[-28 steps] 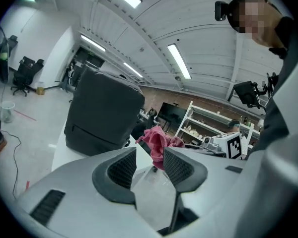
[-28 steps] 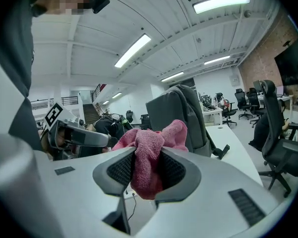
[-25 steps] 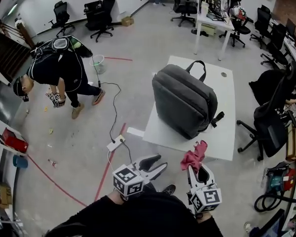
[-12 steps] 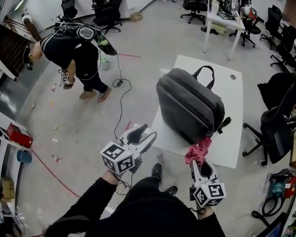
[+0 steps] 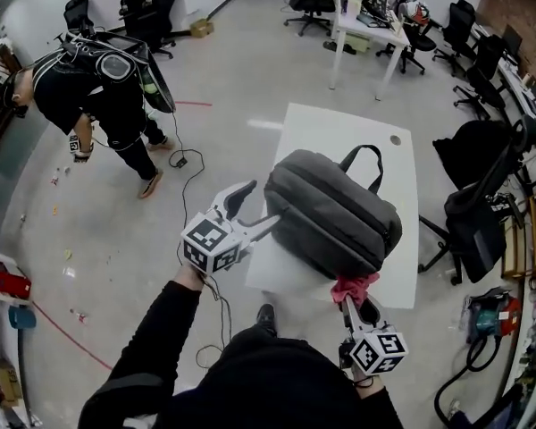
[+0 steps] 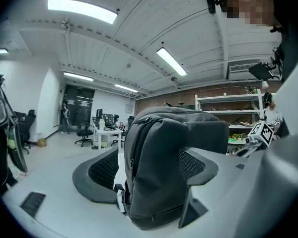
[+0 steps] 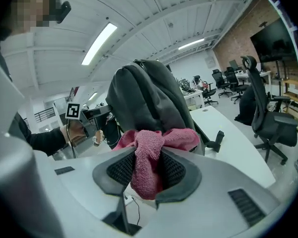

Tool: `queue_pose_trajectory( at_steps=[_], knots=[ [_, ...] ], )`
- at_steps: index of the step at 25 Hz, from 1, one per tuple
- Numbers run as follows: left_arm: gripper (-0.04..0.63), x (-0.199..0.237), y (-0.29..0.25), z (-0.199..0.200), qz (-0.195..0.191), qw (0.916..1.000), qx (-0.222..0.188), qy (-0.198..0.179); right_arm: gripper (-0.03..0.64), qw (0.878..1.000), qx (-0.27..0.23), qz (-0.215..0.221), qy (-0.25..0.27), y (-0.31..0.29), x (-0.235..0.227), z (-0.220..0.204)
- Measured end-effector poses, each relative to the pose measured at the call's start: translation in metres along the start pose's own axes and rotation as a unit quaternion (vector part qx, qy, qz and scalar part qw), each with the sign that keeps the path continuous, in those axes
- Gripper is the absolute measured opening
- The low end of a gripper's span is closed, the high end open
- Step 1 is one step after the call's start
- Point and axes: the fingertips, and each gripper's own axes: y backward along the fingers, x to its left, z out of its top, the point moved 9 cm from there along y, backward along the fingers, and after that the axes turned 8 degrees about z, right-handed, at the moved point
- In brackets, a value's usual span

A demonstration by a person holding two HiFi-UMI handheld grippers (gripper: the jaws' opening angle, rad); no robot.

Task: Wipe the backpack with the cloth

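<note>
A grey backpack [image 5: 330, 213] lies on the white table [image 5: 339, 128], its handle toward the far side. My left gripper [image 5: 257, 206] is at the bag's left end; its jaws have just been opening and now stand wide. In the left gripper view the backpack's end [image 6: 164, 167] stands between the pads, with no visible press. My right gripper [image 5: 357, 304] is shut on a pink cloth [image 5: 353, 286], which touches the bag's near edge. In the right gripper view the cloth [image 7: 146, 167] bulges from the jaws, with the backpack [image 7: 144, 98] just behind.
A person [image 5: 98, 88] bends over on the floor at the far left. A cable [image 5: 196, 177] trails across the floor left of the table. Black office chairs [image 5: 482, 213] stand right of the table, and another desk [image 5: 366, 29] is at the back.
My left gripper has moved up from near my body to the backpack's left end, and its jaws have spread wider. My right gripper has carried the cloth forward against the bag's near edge.
</note>
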Motion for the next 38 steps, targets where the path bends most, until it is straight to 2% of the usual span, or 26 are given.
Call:
queue_pose_trajectory(
  at_steps=[2,4,6,9,12,16,21,24,27,30,32,34,36,38],
  knots=[
    [0.36,0.007,-0.013,-0.001,-0.038,0.9992,-0.004,-0.01,0.123,1.0,-0.01,-0.02,-0.008,-0.007,0.002,0.003],
    [0.36,0.011,-0.021,-0.004,-0.06,0.9981,-0.014,-0.007,0.123,0.999,-0.021,-0.038,-0.011,-0.013,0.002,0.01],
    [0.36,0.011,-0.032,-0.009,-0.065,0.9976,-0.024,-0.002,0.123,0.998,-0.03,-0.052,-0.011,-0.018,-0.004,0.017],
    [0.36,0.011,-0.05,-0.01,-0.067,0.9969,-0.035,-0.022,0.124,0.997,-0.033,-0.064,-0.012,-0.026,-0.022,0.025],
    [0.36,0.008,-0.063,0.002,-0.085,0.9941,-0.043,-0.053,0.123,0.997,-0.034,-0.067,-0.002,-0.033,-0.036,0.035],
    [0.36,-0.001,-0.079,0.012,-0.103,0.9897,-0.024,-0.096,0.123,0.997,-0.038,-0.059,0.026,-0.039,-0.049,0.042],
    [0.36,-0.02,-0.079,0.009,-0.116,0.9902,-0.027,-0.073,0.124,0.997,-0.039,-0.035,0.05,-0.042,-0.062,0.052],
    [0.359,-0.042,-0.078,0.008,-0.111,0.9922,-0.035,-0.044,0.124,0.996,-0.046,-0.03,0.064,-0.033,-0.084,0.063],
    [0.359,-0.07,-0.081,0.01,-0.089,0.9948,-0.043,-0.023,0.124,0.995,-0.061,-0.035,0.074,-0.028,-0.115,0.086],
    [0.359,-0.097,-0.081,0.01,-0.044,0.9975,-0.046,-0.032,0.124,0.995,-0.061,-0.033,0.075,-0.029,-0.143,0.105],
    [0.359,-0.107,-0.078,0.002,-0.015,0.998,-0.046,-0.041,0.124,0.995,-0.054,-0.026,0.077,-0.029,-0.151,0.103],
    [0.359,-0.108,-0.071,-0.007,-0.003,0.998,-0.049,-0.04,0.124,0.995,-0.053,-0.017,0.079,-0.021,-0.15,0.097],
    [0.359,-0.107,-0.065,-0.006,-0.005,0.9983,-0.048,-0.033,0.124,0.994,-0.076,-0.021,0.081,0.004,-0.146,0.109],
    [0.359,-0.1,-0.059,0.002,-0.003,0.9992,-0.039,-0.011,0.123,0.986,-0.12,-0.035,0.107,0.033,-0.138,0.146]
  ],
)
